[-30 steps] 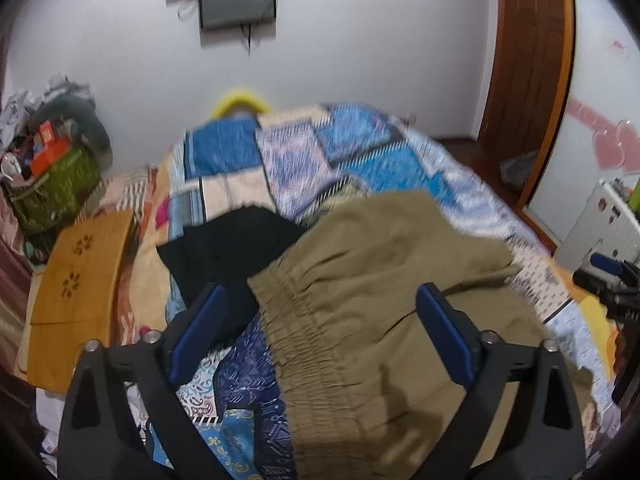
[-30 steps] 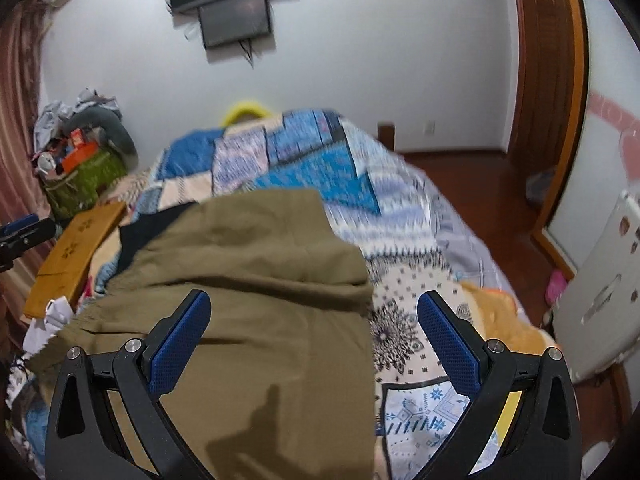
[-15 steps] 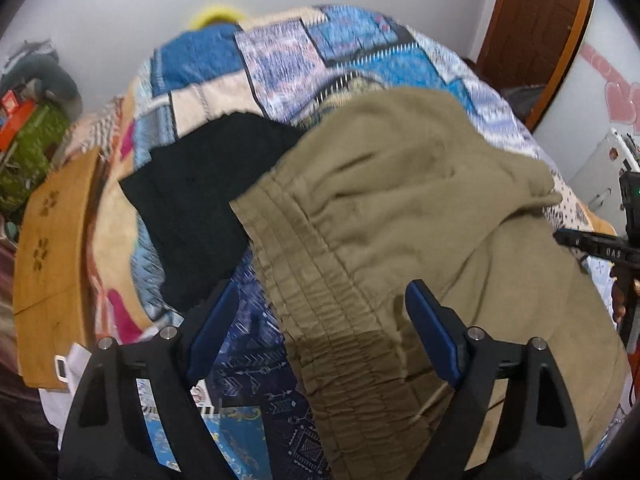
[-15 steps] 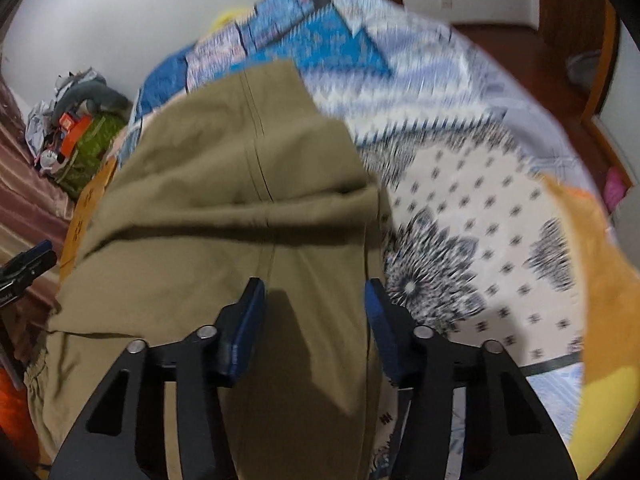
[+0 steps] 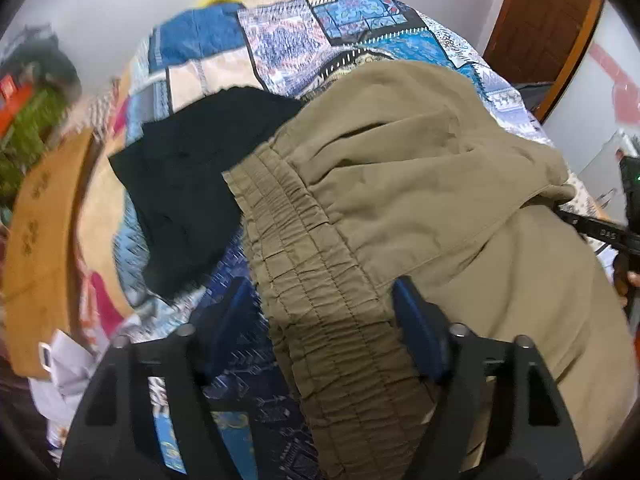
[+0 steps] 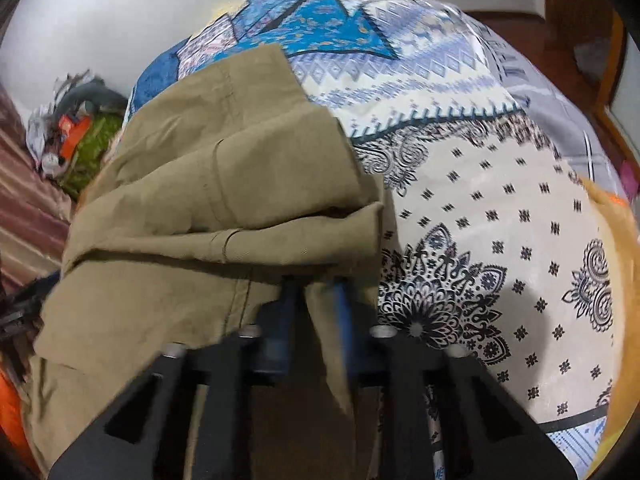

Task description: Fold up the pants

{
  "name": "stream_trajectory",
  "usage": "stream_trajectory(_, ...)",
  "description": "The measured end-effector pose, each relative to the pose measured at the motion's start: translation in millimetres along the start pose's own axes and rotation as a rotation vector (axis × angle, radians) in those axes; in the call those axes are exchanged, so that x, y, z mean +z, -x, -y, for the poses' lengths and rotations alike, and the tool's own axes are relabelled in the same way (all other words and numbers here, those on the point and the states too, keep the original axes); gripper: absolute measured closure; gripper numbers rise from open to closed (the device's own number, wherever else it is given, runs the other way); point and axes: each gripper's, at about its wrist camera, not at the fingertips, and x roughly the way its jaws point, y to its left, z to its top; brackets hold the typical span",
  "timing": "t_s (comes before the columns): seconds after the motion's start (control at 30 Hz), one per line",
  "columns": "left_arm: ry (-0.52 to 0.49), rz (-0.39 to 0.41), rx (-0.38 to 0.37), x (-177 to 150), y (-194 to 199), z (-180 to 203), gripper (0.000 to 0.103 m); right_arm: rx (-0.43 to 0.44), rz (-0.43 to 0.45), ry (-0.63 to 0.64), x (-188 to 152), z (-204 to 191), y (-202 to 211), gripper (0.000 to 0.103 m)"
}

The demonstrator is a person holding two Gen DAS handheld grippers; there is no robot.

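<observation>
Olive-khaki pants [image 5: 420, 184] lie partly folded on a patchwork bedspread [image 5: 288, 36]. My left gripper [image 5: 320, 300] is open, its blue fingers on either side of the gathered elastic waistband [image 5: 296, 240]. My right gripper [image 6: 316, 296] is shut on a fold of the pants [image 6: 224, 184] near their right edge. The folded-over layer makes a ridge just beyond the right fingers.
A black garment [image 5: 196, 164] lies left of the waistband. A wooden board [image 5: 40, 236] stands at the bed's left side. The patterned bedspread [image 6: 500, 220] stretches out right of the pants. A wooden door [image 5: 548, 20] is at the far right.
Both grippers dropped closer to the pants. The right gripper closed from wide open onto the fabric. The left gripper moved in over the waistband, narrowing slightly.
</observation>
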Motion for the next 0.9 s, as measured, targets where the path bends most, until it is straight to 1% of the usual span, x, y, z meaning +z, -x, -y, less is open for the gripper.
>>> stream_trajectory(0.07,-0.015,0.005,0.02,0.1,0.5,2.5,0.039,-0.021,0.001,0.029,-1.6,-3.5,0.4,0.095)
stream_trajectory(0.13,-0.031,0.012,0.037,0.1,2.3,3.1,0.041,-0.024,-0.006,0.042,-2.0,-3.1,2.2,0.096)
stream_trajectory(0.27,-0.035,0.013,0.042,-0.6,1.3,-1.9,0.041,-0.056,-0.031,0.115,-5.9,-11.1,8.5,0.098)
stream_trajectory(0.37,-0.047,0.001,0.051,0.2,-8.9,-2.3,0.038,-0.078,-0.043,0.144,-11.1,-12.6,12.7,0.099)
stream_trajectory(0.4,-0.052,0.005,0.069,1.7,-11.2,-2.3,0.034,-0.074,-0.048,0.129,-13.0,-9.8,13.9,0.099)
stream_trajectory(0.43,-0.05,0.006,0.075,2.9,-12.3,-3.0,0.031,-0.068,-0.051,0.112,-13.6,-8.4,13.4,0.099)
stream_trajectory(0.5,-0.035,0.003,0.057,2.8,-12.8,-6.5,0.031,-0.053,-0.044,0.074,-17.9,-2.4,15.9,0.099)
stream_trajectory(0.6,-0.024,0.01,0.022,0.0,-8.7,-10.4,0.031,-0.052,-0.028,0.074,-24.2,-3.0,19.9,0.098)
stream_trajectory(0.7,-0.016,0.0,0.017,2.0,1.3,-12.4,0.03,-0.016,-0.039,0.048,-21.9,-1.0,23.6,0.094)
stream_trajectory(0.77,-0.013,-0.002,0.024,4.7,9.7,-14.0,0.029,0.018,-0.046,0.013,-17.2,3.0,28.2,0.094)
stream_trajectory(0.83,-0.013,-0.003,0.004,9.4,17.8,-18.4,0.024,0.03,-0.046,0.007,-12.2,3.6,34.5,0.094)
stream_trajectory(0.9,-0.002,0.002,-0.012,14.3,23.3,-23.2,0.02,0.03,-0.027,0.027,-9.8,0.1,41.6,0.094)
